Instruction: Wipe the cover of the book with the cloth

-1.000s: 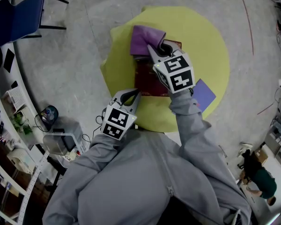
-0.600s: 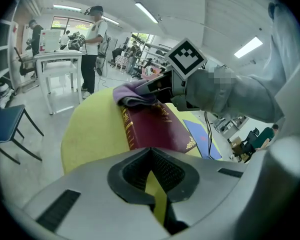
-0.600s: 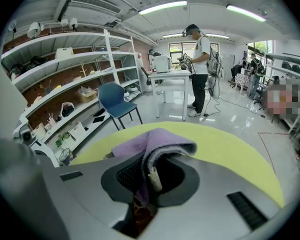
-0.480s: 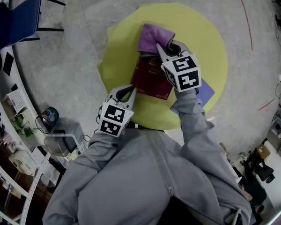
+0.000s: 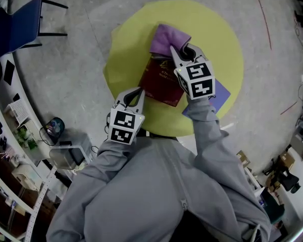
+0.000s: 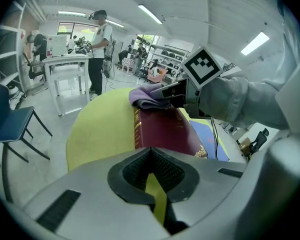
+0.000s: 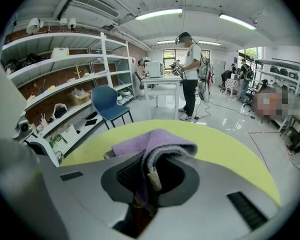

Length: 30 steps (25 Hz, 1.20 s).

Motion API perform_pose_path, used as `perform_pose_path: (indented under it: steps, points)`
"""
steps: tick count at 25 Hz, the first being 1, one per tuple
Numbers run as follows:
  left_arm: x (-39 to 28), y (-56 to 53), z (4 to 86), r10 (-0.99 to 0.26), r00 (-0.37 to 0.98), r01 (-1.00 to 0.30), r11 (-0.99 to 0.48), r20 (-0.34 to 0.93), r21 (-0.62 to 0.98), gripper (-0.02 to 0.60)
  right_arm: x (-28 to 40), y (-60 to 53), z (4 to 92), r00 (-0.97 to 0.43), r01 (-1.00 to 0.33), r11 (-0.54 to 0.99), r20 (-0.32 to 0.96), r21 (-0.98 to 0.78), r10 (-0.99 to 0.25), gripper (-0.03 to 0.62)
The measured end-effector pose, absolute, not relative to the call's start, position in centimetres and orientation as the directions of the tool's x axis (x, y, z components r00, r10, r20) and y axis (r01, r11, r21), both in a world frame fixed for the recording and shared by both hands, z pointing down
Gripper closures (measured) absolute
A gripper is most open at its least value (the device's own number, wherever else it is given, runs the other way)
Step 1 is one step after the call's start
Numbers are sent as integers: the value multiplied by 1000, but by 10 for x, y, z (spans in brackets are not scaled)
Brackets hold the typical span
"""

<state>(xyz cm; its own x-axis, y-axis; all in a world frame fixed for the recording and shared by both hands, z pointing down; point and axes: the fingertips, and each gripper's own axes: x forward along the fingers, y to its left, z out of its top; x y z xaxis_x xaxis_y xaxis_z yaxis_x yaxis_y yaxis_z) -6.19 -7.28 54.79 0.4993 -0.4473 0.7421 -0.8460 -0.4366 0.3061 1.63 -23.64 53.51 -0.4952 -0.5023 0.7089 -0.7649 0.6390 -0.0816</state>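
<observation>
A dark red book (image 5: pixel 160 82) lies on the round yellow table (image 5: pixel 126 59). The purple cloth (image 5: pixel 167 38) rests over the book's far edge, and my right gripper (image 5: pixel 179 52) is shut on it. In the right gripper view the cloth (image 7: pixel 155 140) bunches between the jaws of the right gripper (image 7: pixel 147 178). My left gripper (image 5: pixel 135 95) is shut with nothing in it, just off the book's near left corner. The left gripper view looks over the left gripper (image 6: pixel 153 183) along the book (image 6: pixel 165 129) to the cloth (image 6: pixel 146 96).
A blue flat sheet (image 5: pixel 219 92) lies on the table right of the book, partly under my right arm. A blue chair (image 5: pixel 15 21) stands on the floor at far left. Shelves line the left wall. A person (image 7: pixel 191 74) stands at a white desk beyond the table.
The right gripper and cloth have slid a little to the right along the book's far edge. The left gripper has stayed by the near left corner.
</observation>
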Motion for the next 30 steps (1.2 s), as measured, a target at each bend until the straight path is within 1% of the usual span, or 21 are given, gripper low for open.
perform_pose_path:
  steps: [4,8,9,12,16,17,18,19,24,26,30]
  points:
    - [-60,-72,548,-418,498,-836,-463,760,293,565,18,-237,536,-518,-767,634,677,-96,-523,531]
    - [-56,-70,546,-383,522,-803,-521,762,289,563,18,-237,535,-535,-751,654,667,-93,-519,531]
    - [-54,-69,545,-370,535,-794,-527,759,303,555,18,-237,535,-539,-747,658,665,-93,-517,531]
    - [-50,-67,542,-337,567,-776,-524,752,350,476,18,-236,534,-545,-741,665,661,-92,-515,531]
    - [-61,-73,544,-367,498,-792,-561,786,240,472,18,-234,534,-544,-741,666,659,-87,-519,531]
    - [-62,-73,546,-352,502,-792,-554,790,257,476,18,-235,534,-544,-741,666,659,-86,-519,531]
    - [-61,-71,548,-334,516,-792,-537,789,291,496,18,-235,534,-544,-741,666,659,-85,-520,531]
    - [-60,-70,548,-322,529,-794,-515,785,324,497,18,-234,533,-544,-741,666,658,-85,-521,531]
    - [-48,-59,548,-338,559,-820,-361,757,445,507,15,-232,533,-560,-713,698,657,-71,-505,531]
    - [-43,-54,549,-374,538,-841,-306,756,447,506,9,-229,533,-568,-693,719,656,-54,-498,531]
    - [-40,-54,549,-475,460,-888,-256,750,383,506,8,-230,532,-572,-681,731,654,-41,-496,531]
